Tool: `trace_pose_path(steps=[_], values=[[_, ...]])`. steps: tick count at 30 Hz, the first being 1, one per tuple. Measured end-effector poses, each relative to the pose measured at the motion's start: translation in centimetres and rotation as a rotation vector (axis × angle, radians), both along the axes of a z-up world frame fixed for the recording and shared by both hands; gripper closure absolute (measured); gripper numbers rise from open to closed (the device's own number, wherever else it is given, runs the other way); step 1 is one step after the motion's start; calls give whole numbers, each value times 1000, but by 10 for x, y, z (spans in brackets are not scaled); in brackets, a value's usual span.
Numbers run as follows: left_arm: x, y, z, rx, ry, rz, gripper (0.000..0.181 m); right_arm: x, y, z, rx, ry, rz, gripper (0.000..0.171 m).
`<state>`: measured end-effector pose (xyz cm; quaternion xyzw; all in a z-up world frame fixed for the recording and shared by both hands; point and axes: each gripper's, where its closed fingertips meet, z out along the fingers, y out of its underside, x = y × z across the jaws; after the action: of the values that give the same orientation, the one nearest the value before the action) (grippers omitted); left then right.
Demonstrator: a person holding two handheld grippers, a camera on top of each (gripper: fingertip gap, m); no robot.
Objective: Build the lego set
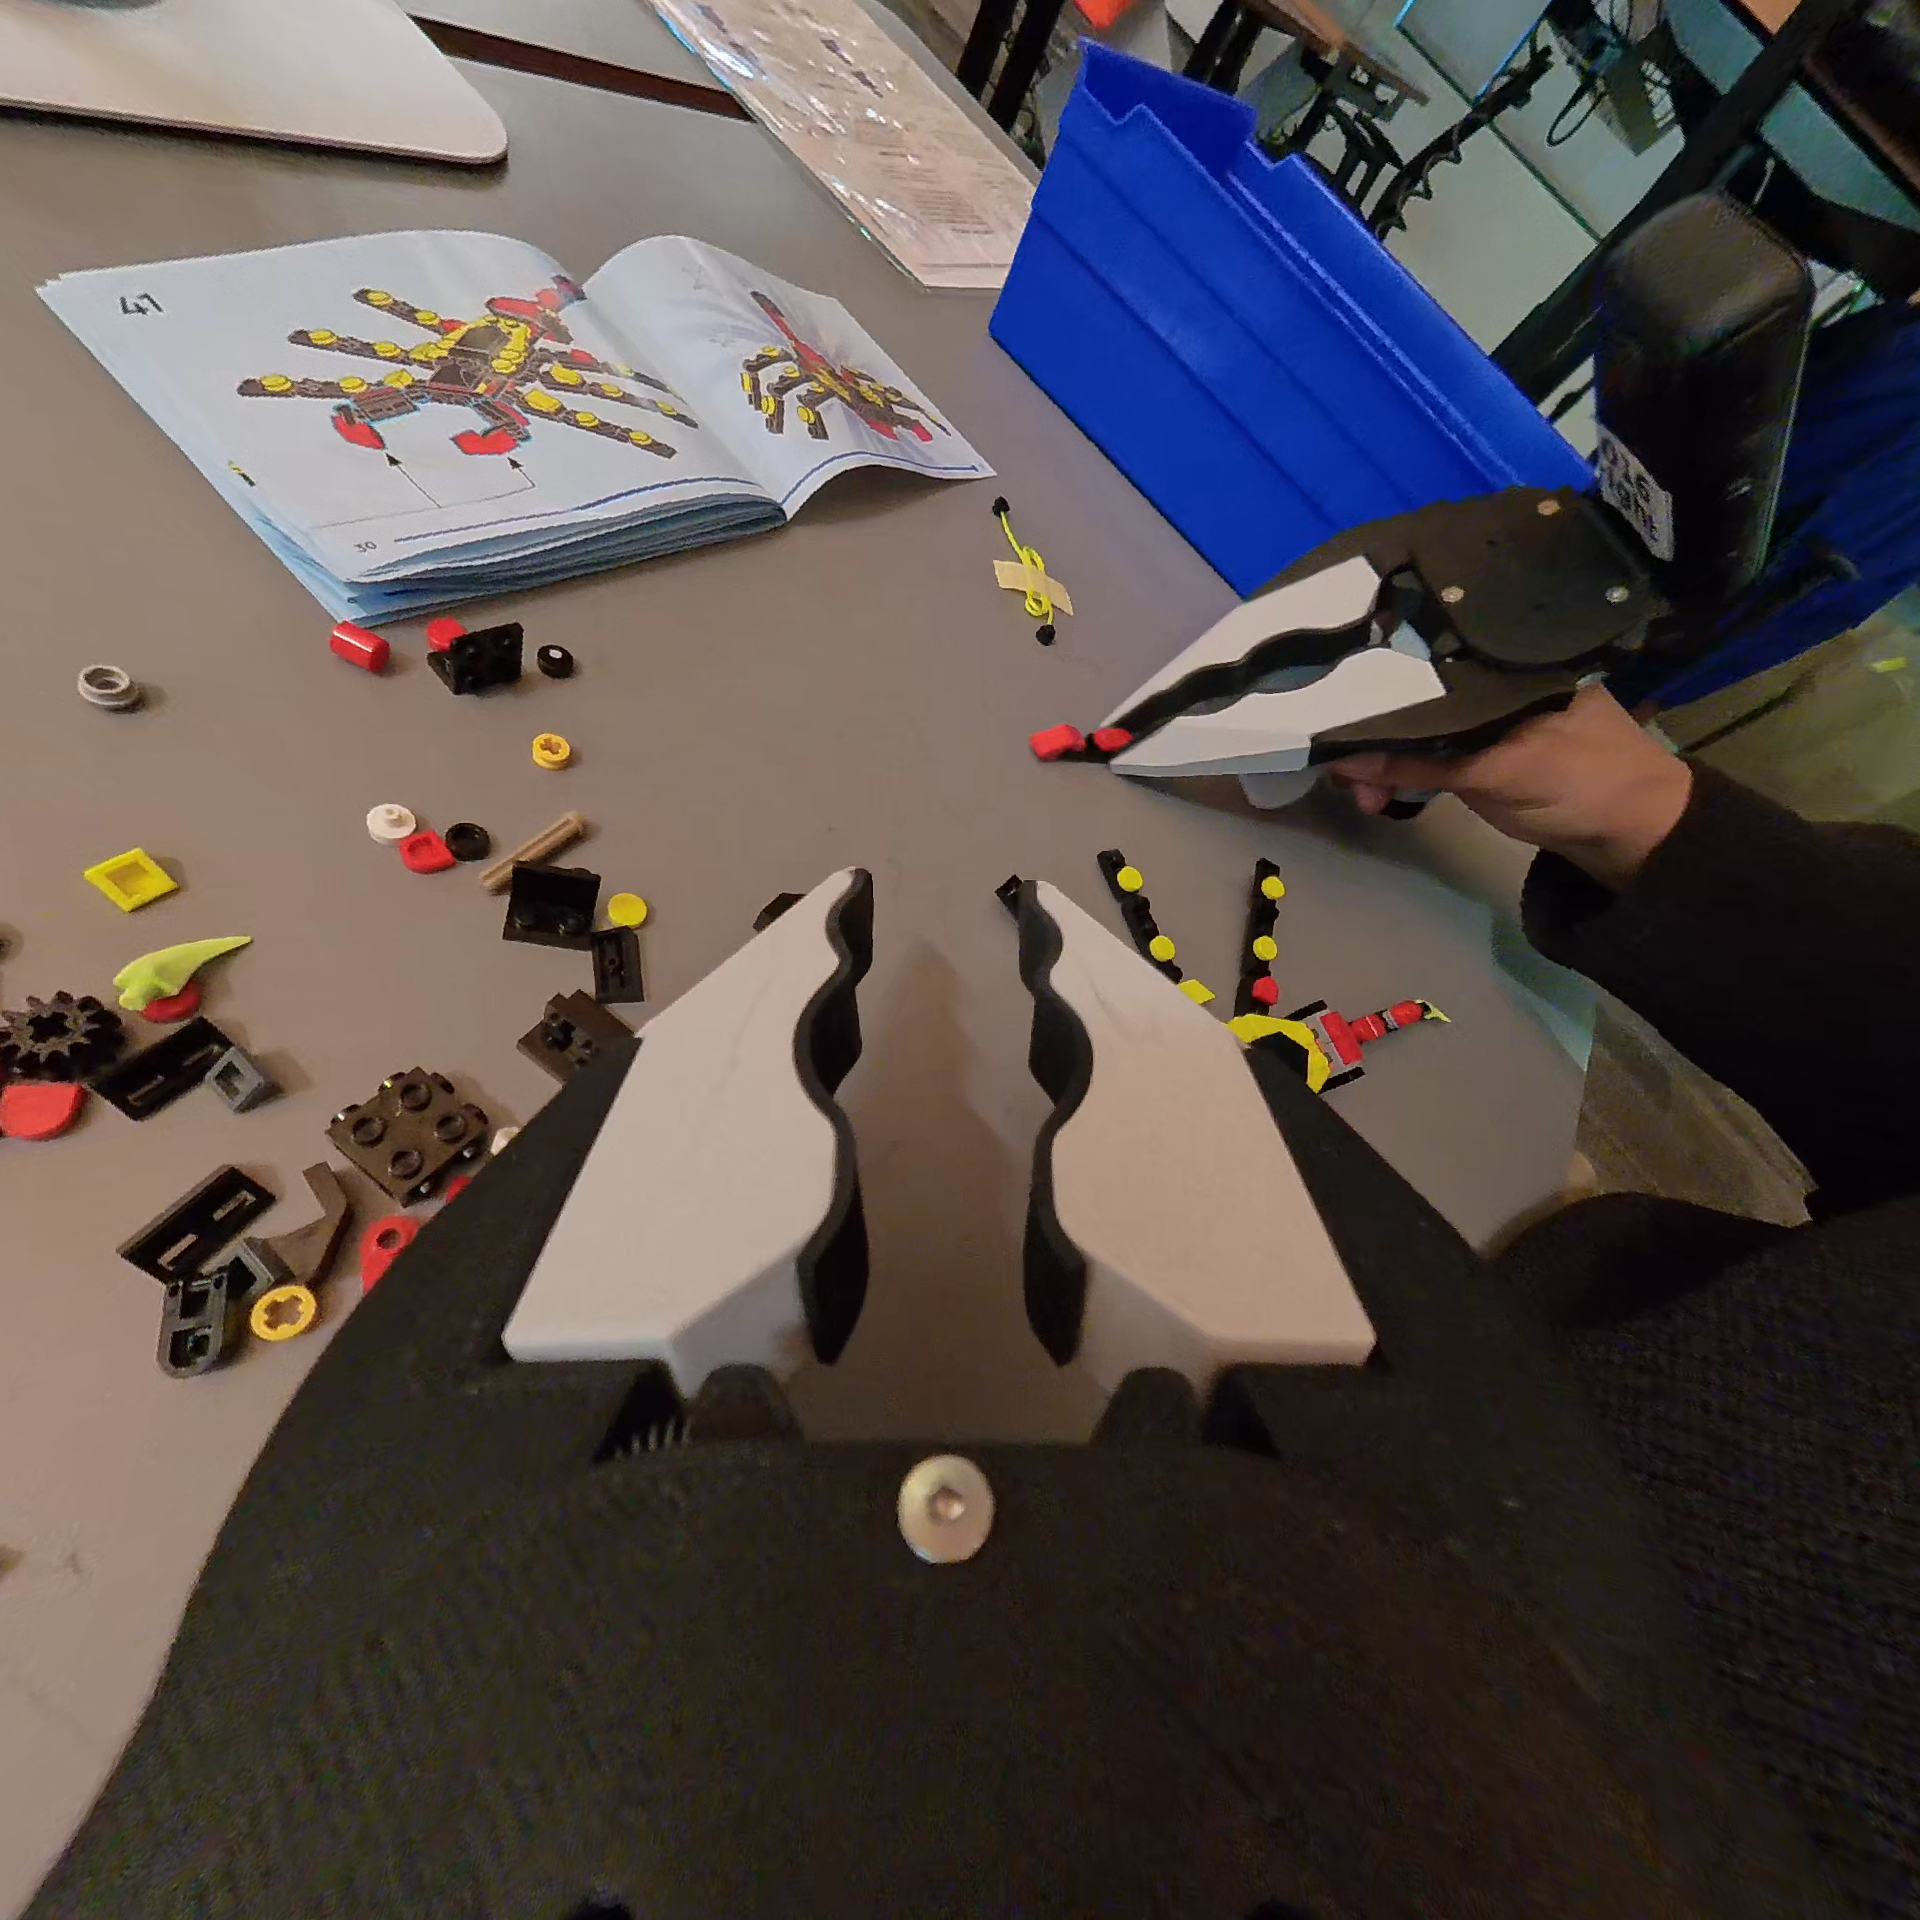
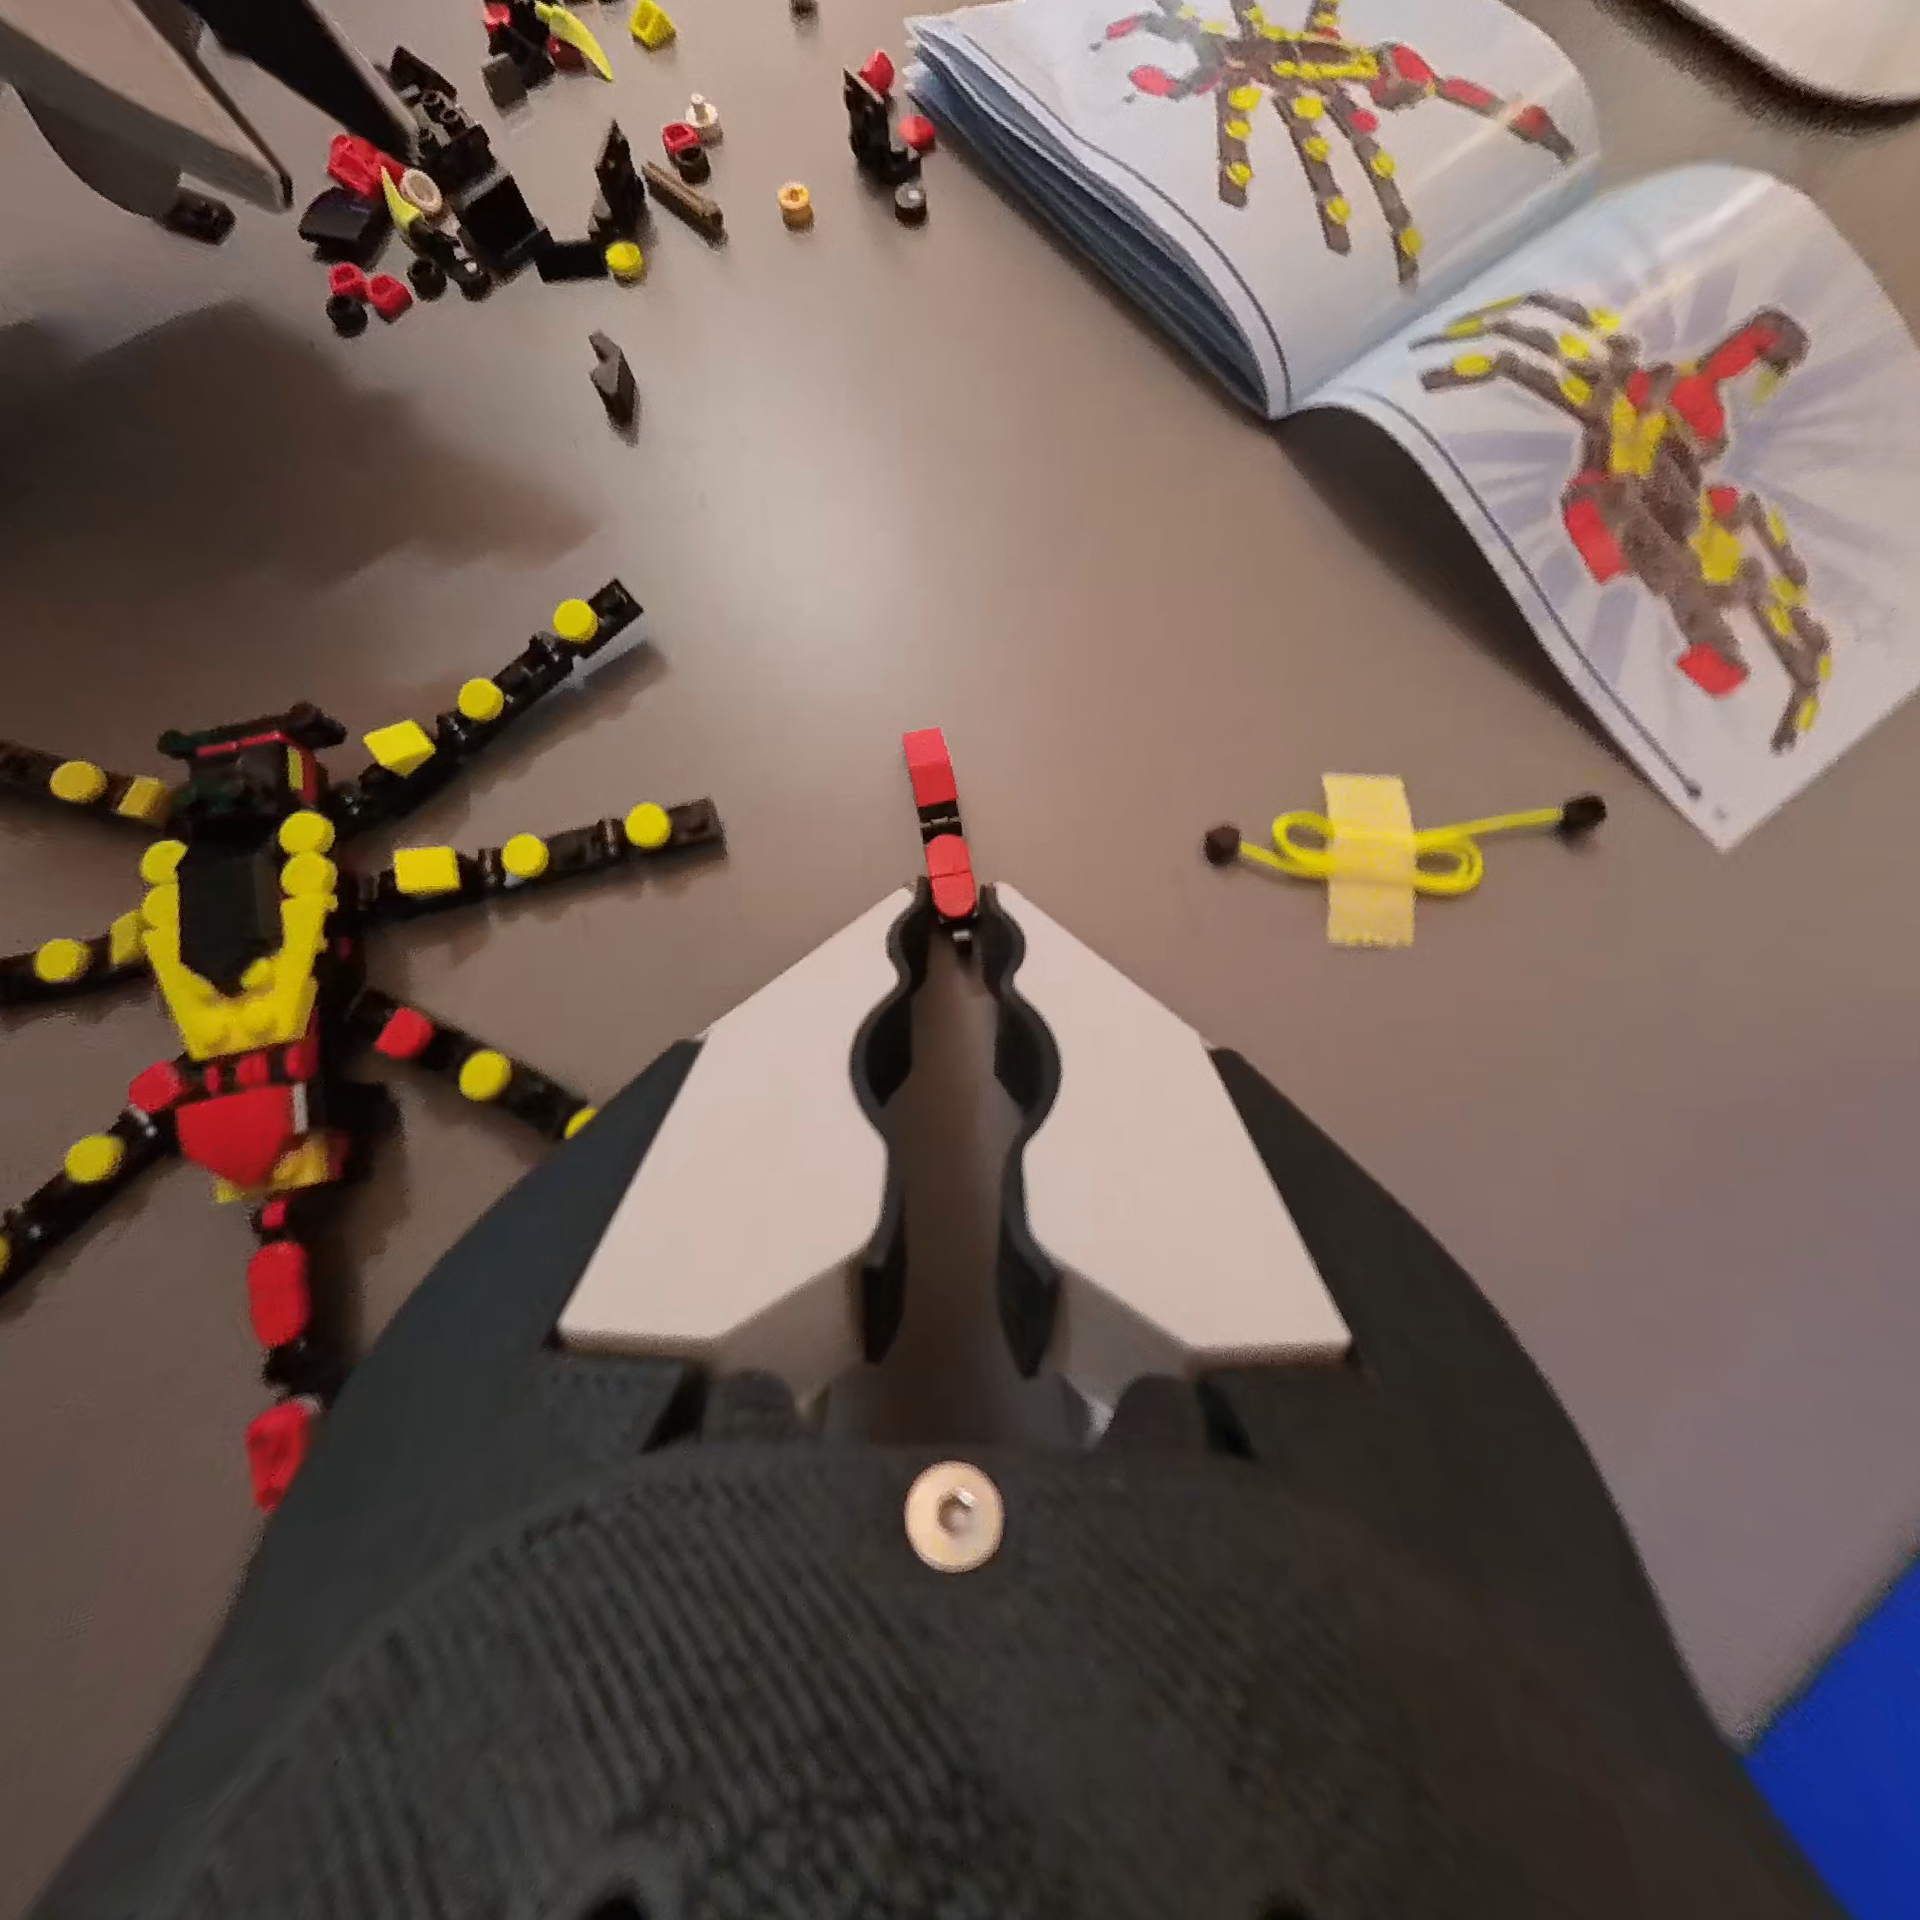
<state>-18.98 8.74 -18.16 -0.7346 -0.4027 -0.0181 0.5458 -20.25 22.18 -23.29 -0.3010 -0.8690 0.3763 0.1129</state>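
A half-built lego spider, black with yellow studs and a red body, lies on the grey table left of my right gripper; in the left wrist view it sits partly hidden behind my left gripper's right finger. My right gripper is shut on a small red and black lego arm piece, which sticks forward just above the table; this also shows in the left wrist view. My left gripper is open and empty above bare table. Loose lego parts lie to its left.
An open instruction booklet lies at the back of the table. A blue bin stands at the table's far right edge. A yellow cord with tape lies right of my right gripper. A person's hand holds the right gripper. My hands' fingertips stand some 15 centimetres from each other. Left tips and right tips are each some 12 centimetres from the half-built lego spider.
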Motion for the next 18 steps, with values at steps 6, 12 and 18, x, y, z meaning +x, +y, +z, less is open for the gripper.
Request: trace_pose_path(steps=[6,12,18], values=[[-35,-52,11,-125,166,147,157,-18,-21,0,-7,12,116,165],[-68,-149,26,-128,190,394,157,-36,-27,1,5,89,161,162],[-44,-167,-3,-327,96,244,171,-37,-22,22,-44,167,87,133]])
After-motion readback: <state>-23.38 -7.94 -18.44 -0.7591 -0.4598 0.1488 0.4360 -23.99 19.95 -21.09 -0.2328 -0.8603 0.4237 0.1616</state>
